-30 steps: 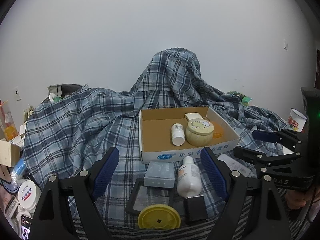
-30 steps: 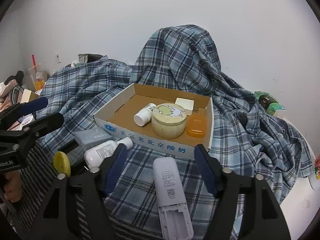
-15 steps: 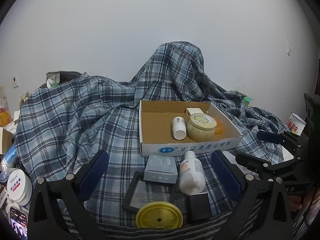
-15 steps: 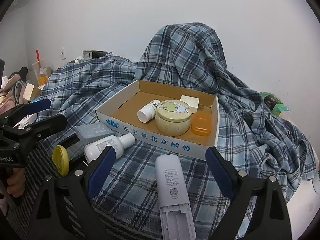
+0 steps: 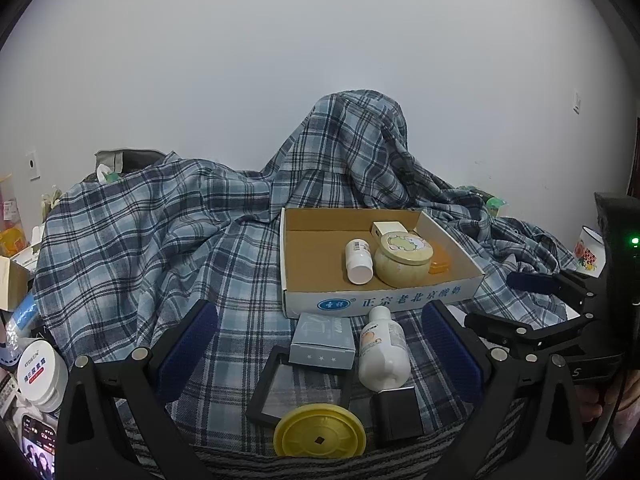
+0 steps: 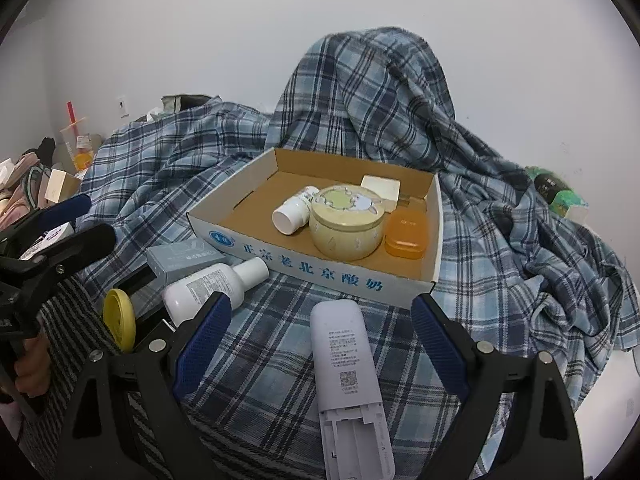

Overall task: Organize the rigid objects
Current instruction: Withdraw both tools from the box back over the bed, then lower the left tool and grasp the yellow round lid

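1. The left gripper points slightly downward over the plaid cloth, its jaws spread wide with nothing pressed between the pads.
2. The right gripper tilts down as well, jaws wide, straddling a white remote that lies back-up, untouched.
3. A cardboard tray holds a round cream tin, a small white pill bottle, an orange case and a cream box.
4. Before the tray lie a grey box, a white lotion bottle, a yellow lid, a black frame and a black block.
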Motion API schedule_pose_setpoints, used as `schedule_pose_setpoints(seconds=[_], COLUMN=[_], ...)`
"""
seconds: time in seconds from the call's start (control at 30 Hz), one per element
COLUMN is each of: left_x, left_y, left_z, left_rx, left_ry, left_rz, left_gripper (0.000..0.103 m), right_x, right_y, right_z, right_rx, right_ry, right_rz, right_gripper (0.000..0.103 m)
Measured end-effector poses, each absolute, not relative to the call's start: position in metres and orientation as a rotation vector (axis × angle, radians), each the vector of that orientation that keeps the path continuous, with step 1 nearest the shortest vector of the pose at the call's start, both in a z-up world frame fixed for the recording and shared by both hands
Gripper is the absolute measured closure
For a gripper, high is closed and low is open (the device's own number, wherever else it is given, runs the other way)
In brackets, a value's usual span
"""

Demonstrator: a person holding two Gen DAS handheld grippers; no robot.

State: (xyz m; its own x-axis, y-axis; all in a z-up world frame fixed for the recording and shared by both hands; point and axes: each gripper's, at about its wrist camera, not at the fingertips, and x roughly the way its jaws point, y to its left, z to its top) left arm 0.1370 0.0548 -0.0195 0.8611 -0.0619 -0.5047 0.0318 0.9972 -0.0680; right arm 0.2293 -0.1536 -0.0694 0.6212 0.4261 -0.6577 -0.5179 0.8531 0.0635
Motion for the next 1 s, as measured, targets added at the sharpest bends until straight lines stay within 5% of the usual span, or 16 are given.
schedule_pose_setpoints(seconds=[1.0], left_x=[0.132], left_y=[0.048], left_z=[-0.063], left_rx=[0.092], left_ry=[0.902], left_rz=[-0.184], left_gripper=[0.012], right_x=[0.221], right_y=[-0.152], right_z=[-0.071], right_rx=[-0.109], right_ry=[0.772], right_rz=[0.572], right_gripper=[0.012])
